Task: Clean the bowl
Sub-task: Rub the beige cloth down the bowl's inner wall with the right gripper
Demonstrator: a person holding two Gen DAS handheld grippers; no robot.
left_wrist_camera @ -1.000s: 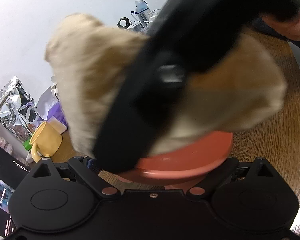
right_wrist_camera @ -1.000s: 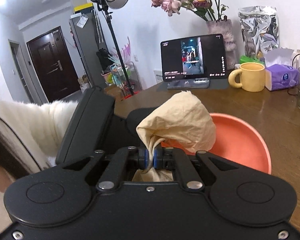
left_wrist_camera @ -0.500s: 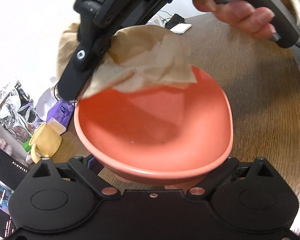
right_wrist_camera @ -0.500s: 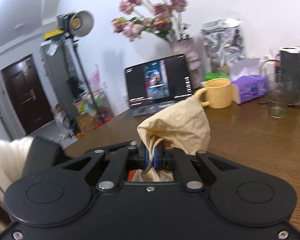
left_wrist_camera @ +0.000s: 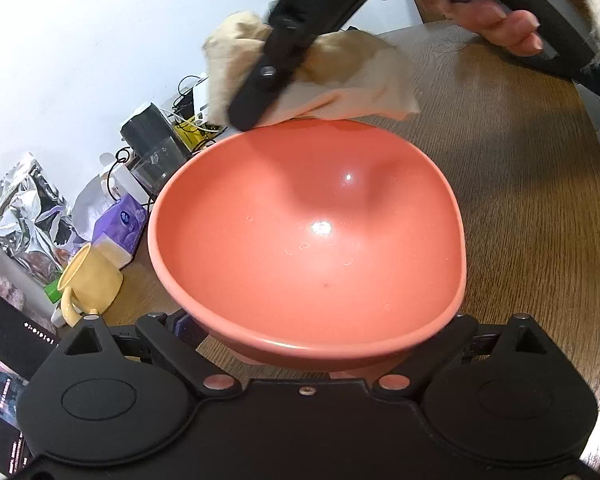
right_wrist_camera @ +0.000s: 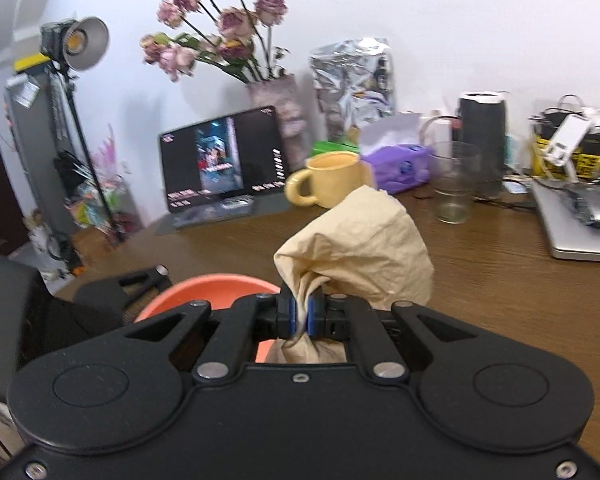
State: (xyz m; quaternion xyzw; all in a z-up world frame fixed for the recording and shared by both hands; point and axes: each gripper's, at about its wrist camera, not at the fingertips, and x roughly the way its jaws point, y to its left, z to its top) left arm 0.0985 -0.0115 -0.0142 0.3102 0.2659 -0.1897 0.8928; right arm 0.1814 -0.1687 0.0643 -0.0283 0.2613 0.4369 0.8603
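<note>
The bowl (left_wrist_camera: pixel 306 240), coral pink and glossy, fills the middle of the left wrist view, tilted so that its hollow faces the camera. The left gripper (left_wrist_camera: pixel 300 364) spreads its arms wide around the lower outside of the bowl; its fingertips are hidden under the rim, so whether the pads press on the bowl cannot be told for certain, though the bowl sits between them off the table (left_wrist_camera: pixel 540 200). A few faint ring marks and a small dark speck show on the inner wall, too small to make out further.

Above the far rim, in the upper middle of that frame, the right gripper (left_wrist_camera: pixel 256 108) reaches in from the upper right, its tip just at the rim. A tan cloth (left_wrist_camera: pixel 352 76) is bunched around it and hangs just beyond the rim; whether it touches the bowl cannot be seen. A hand (left_wrist_camera: pixel 496 20) on the handle is cut off by the top edge.

In the right wrist view the right gripper (right_wrist_camera: pixel 300 316) is clenched on a pinch of the cloth (right_wrist_camera: pixel 360 248), blue pads tight together, the rest ballooning above them. Only an arc of the bowl (right_wrist_camera: pixel 204 292) shows at lower left, the remainder hidden behind the gripper body. Behind stand a yellow mug (right_wrist_camera: pixel 332 180), a tablet (right_wrist_camera: pixel 220 160), a glass (right_wrist_camera: pixel 456 184) and a vase of flowers (right_wrist_camera: pixel 216 28), all slightly blurred.
</note>
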